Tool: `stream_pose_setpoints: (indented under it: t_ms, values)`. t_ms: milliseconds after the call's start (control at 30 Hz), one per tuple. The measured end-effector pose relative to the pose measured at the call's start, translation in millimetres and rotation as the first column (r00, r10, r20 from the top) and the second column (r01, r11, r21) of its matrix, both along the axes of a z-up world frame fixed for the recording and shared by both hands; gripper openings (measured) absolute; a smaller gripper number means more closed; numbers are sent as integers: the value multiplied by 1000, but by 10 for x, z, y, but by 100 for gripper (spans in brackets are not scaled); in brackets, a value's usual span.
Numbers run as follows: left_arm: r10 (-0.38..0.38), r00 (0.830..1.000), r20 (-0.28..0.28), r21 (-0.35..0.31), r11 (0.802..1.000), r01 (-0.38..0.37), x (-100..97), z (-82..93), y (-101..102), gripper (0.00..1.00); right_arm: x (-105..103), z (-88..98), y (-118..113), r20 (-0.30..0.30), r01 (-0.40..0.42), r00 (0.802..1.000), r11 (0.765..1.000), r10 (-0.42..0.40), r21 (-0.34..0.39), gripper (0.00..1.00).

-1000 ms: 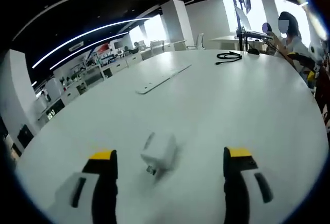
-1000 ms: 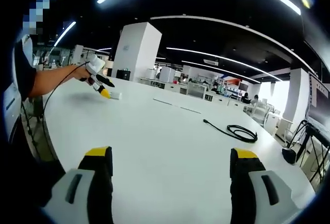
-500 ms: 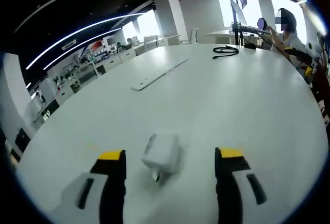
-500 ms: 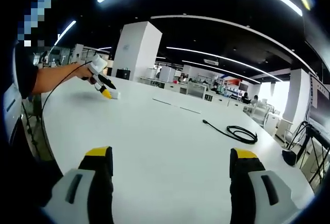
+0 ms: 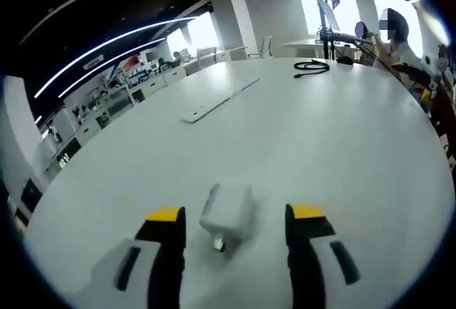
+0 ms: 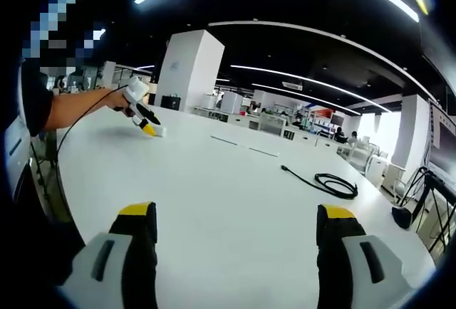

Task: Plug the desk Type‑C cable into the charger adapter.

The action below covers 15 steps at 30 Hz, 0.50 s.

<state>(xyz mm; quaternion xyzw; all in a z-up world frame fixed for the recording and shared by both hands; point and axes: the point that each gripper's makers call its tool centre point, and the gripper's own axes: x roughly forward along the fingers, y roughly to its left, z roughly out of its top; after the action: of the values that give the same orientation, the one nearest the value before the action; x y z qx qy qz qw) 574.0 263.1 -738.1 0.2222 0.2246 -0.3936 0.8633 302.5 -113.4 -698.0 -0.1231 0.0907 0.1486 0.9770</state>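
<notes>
A white charger adapter (image 5: pixel 226 211) lies on the white table (image 5: pixel 342 145), its metal end toward the camera. My left gripper (image 5: pixel 236 216) stands open with a yellow-tipped jaw on either side of the adapter, a small gap left on each side. The black Type-C cable (image 5: pixel 312 67) lies coiled far across the table. In the right gripper view, that cable (image 6: pixel 333 183) is ahead to the right. My right gripper (image 6: pixel 235 213) is open over bare table with nothing between its jaws. The left gripper (image 6: pixel 142 117) shows far left in a person's hand, by the adapter (image 6: pixel 159 131).
A long flat white strip (image 5: pixel 217 101) is set into the tabletop between adapter and cable. A seated person (image 5: pixel 399 45) and a stand (image 5: pixel 331 24) are at the far edge near the cable. The table's curved edge (image 6: pixel 64 181) runs close on the left.
The left gripper's jaws have narrowed around the adapter and the camera has come a little closer to it. The right gripper has held still.
</notes>
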Motion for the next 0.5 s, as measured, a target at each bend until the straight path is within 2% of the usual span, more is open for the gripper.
stream_pose_setpoints:
  t_ms: [500]
  values:
    - [14,1000,10,3,1000,-14,70,-31,-18,44,19,-33,-14,-3,4,1000,1000,-4,3,94]
